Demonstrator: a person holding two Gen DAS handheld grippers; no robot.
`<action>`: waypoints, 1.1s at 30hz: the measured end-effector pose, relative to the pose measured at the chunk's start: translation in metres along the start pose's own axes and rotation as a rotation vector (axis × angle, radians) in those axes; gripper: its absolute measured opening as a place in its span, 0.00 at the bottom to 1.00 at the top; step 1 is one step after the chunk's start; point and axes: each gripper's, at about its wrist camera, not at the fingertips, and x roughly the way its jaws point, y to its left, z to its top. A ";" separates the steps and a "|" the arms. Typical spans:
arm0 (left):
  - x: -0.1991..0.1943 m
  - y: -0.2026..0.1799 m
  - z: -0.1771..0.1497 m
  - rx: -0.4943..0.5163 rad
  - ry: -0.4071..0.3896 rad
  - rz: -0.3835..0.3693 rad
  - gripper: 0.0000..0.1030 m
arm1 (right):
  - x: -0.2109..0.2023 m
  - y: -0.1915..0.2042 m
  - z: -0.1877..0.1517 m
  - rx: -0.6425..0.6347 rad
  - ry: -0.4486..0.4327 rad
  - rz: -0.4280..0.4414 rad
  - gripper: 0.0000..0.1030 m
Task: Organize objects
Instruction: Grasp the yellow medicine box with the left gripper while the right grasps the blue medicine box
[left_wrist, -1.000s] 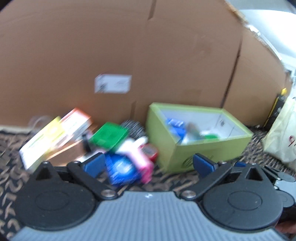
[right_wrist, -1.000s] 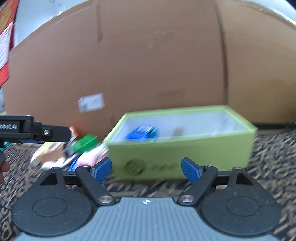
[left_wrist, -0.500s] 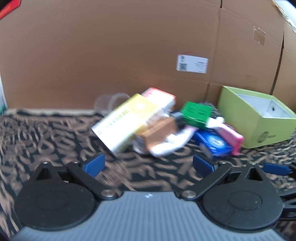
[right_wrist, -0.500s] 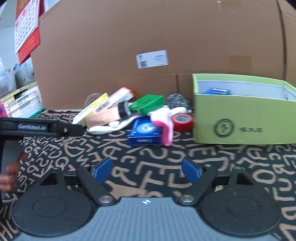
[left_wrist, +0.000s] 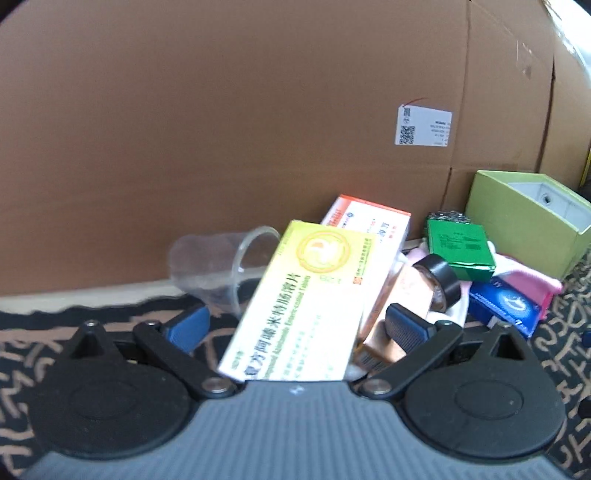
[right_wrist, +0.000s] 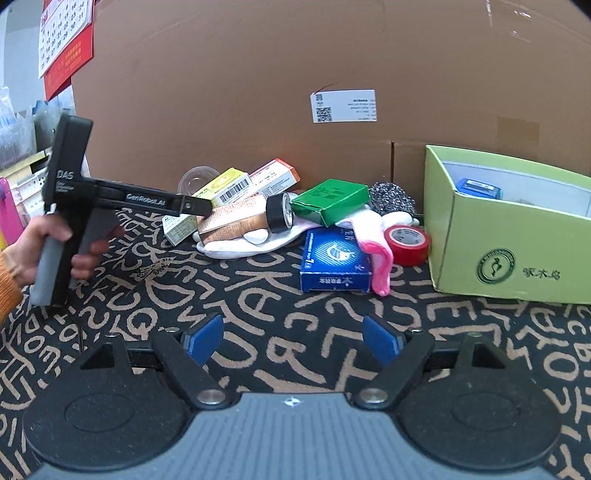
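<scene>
Closer now, left gripper (left_wrist: 295, 325), jaws wide around yellow box (left_wrist: 306, 299), untouched.

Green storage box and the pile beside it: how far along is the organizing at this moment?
Done: only a blue item visibly sits in the green storage box.

In hand: nothing is gripped. The left gripper is open around the yellow medicine box, pads not pressing. The right gripper is open and empty.

Left: the orange-edged box, green packet, blue box, red tape, scourer, plastic cup and pink-and-white cloth.
</scene>
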 end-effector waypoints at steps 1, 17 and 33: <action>0.002 0.002 0.000 -0.018 0.003 -0.013 1.00 | 0.001 0.002 0.002 -0.005 0.000 -0.001 0.83; -0.066 -0.029 -0.038 -0.163 0.044 0.047 0.84 | 0.073 -0.015 0.043 0.034 0.010 -0.152 0.82; -0.108 -0.089 -0.062 -0.115 0.176 0.062 0.65 | -0.031 -0.020 -0.008 0.004 0.075 0.006 0.59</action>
